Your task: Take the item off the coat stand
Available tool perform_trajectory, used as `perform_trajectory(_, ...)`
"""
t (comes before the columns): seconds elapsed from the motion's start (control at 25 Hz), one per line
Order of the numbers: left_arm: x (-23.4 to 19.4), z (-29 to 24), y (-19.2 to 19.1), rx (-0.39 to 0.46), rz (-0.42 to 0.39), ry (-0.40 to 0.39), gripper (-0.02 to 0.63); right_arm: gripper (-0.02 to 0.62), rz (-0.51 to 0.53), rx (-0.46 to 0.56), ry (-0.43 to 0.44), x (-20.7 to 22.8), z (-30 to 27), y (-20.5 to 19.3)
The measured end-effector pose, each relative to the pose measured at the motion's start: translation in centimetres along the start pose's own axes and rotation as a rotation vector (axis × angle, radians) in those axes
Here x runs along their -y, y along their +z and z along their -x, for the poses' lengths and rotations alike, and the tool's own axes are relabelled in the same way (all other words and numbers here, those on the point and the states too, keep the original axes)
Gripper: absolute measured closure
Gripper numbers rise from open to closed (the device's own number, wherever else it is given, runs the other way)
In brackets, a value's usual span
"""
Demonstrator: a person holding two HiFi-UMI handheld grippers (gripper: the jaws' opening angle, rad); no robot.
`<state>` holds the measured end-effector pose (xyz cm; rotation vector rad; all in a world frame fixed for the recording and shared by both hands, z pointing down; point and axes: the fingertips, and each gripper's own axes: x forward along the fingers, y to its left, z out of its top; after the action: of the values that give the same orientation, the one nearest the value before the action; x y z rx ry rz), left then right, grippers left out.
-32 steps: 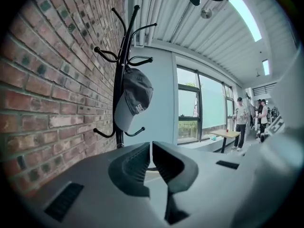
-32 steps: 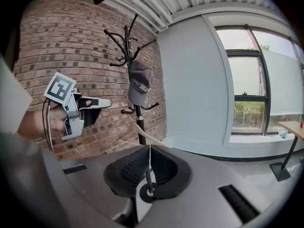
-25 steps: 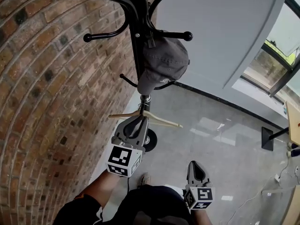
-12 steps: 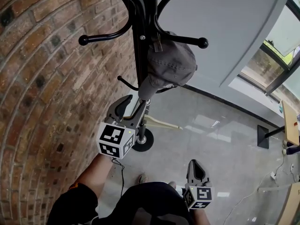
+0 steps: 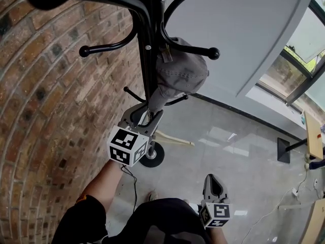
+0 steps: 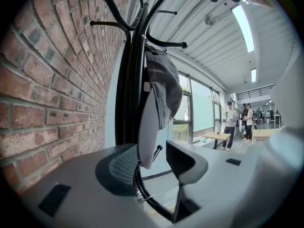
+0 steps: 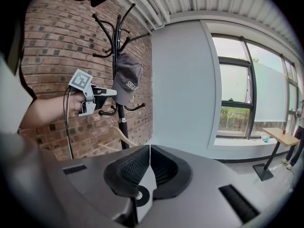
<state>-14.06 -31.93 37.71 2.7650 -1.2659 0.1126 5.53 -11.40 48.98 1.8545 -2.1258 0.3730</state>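
Grey cap (image 5: 180,72): hung on a hook of the black coat stand (image 5: 147,60), close to the brick wall (image 5: 51,111).

Head view: the left gripper (image 5: 144,115) is raised to the brim's lower end. The right gripper (image 5: 212,179) is held low, well apart. A wooden hanger (image 5: 172,138) is seen near the lower pole.

Left gripper view: the jaws are being opened, already wide. The brim hangs between the pads and is not pinched.

Right gripper view: the jaws are pressed together, and nothing is held.
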Motion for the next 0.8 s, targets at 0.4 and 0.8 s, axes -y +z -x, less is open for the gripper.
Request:
perform_trajectory(0.4,0.9,-0.6,0.3,0.003,-0.023,0.041,0.523,0.58,-0.018,0.011,-0.007,2.2,0.5,-0.6)
perform_trajectory(0.8,3.8,-0.1,1.0,-0.005,-0.022,0.068,0.539,0.579,0.065,0.067,0.062,2.0,-1.5,3.7)
